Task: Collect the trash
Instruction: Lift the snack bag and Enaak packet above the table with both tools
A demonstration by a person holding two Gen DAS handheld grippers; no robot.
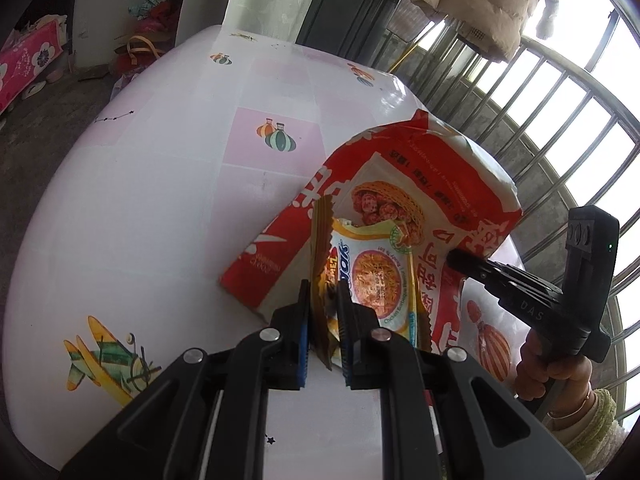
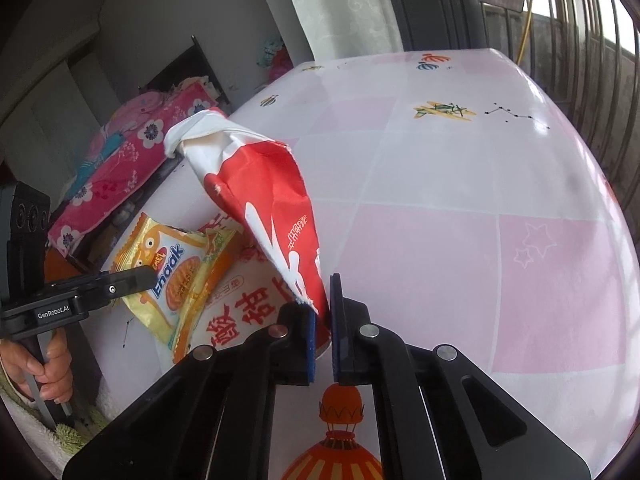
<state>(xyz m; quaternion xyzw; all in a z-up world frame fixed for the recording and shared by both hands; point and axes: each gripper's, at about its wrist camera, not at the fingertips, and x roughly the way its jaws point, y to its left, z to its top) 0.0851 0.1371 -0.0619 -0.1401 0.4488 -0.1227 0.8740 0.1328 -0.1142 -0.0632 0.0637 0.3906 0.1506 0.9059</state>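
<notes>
Wrapper (image 1: 372, 276) clamped in left hand-held gripper (image 1: 324, 312), at bag (image 1: 400, 184) mouth.

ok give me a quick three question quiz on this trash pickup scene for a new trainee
1. True or false: the left gripper is shut on the yellow Enaak snack wrapper.
2. Multiple choice: what does the right gripper hold? A) a plastic bottle B) the edge of the red and white snack bag C) nothing
3. Fill in: the yellow wrapper is at the mouth of the red and white bag, above the pink and white ____.

Key:
1. True
2. B
3. tablecloth
</notes>
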